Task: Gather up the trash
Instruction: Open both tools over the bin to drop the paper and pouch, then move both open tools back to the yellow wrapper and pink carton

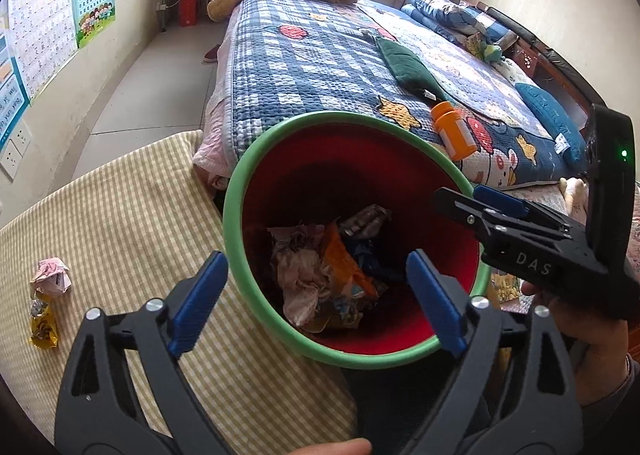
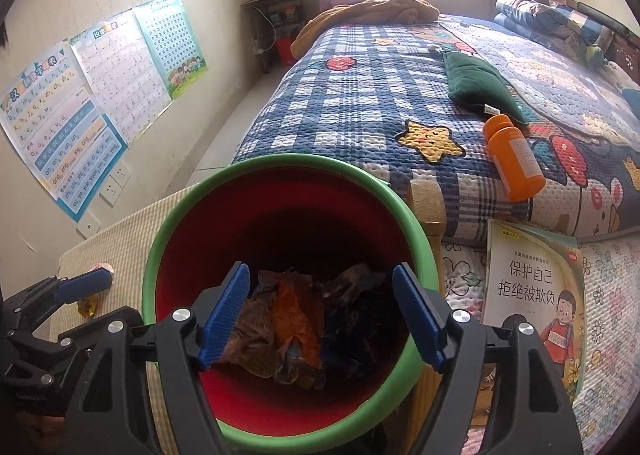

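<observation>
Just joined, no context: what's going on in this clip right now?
A person is collecting trash in a bedroom with a handheld gripper in each hand. The left gripper and right gripper both hang open and empty over the bin, a red pail with a green rim that already holds crumpled wrappers. Still out: a crumpled paper ball and a yellow wrapper on the checked cushion, and an orange bottle lying on the bed.
</observation>
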Demonstrator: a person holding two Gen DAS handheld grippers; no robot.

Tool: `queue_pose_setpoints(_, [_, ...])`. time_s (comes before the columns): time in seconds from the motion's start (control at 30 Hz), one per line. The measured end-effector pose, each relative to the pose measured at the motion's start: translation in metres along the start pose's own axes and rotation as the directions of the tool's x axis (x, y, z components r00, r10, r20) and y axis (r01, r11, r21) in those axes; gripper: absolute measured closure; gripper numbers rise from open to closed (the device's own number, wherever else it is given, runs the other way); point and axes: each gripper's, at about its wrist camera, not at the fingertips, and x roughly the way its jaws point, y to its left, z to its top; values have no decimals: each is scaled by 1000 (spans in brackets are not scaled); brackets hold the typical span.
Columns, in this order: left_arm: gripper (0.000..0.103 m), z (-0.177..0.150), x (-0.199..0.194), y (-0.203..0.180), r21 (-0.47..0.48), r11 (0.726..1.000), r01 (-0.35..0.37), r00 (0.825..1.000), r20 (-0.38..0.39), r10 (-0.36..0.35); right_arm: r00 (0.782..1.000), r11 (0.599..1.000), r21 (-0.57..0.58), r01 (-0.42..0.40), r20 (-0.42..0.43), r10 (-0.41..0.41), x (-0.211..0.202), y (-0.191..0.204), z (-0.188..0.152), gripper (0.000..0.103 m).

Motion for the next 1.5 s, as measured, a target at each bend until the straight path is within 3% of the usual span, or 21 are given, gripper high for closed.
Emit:
queue_pose_setpoints(0.17, [6, -7, -16, 4, -3, 1000, -14, 1000, 17, 14, 1000, 1000, -4, 11, 22, -11, -11, 9, 0, 14])
queue_pose_setpoints(0.37, [6, -17, -39, 12, -16, 1000, -24, 999, 43, 24, 999, 1000, -21, 8, 51, -7, -29, 24, -2, 9])
queue_pose_setpoints(0.93, [6, -76, -112, 77, -151, 985, -84, 992, 83, 98, 998, 988, -142, -61, 26, 65, -46, 123, -32, 7])
queue_pose_setpoints(1.5, [6, -135, -156, 177, -356, 913, -198, 970, 65, 236, 985, 940, -296, -170, -68, 156, -16, 242, -62, 7])
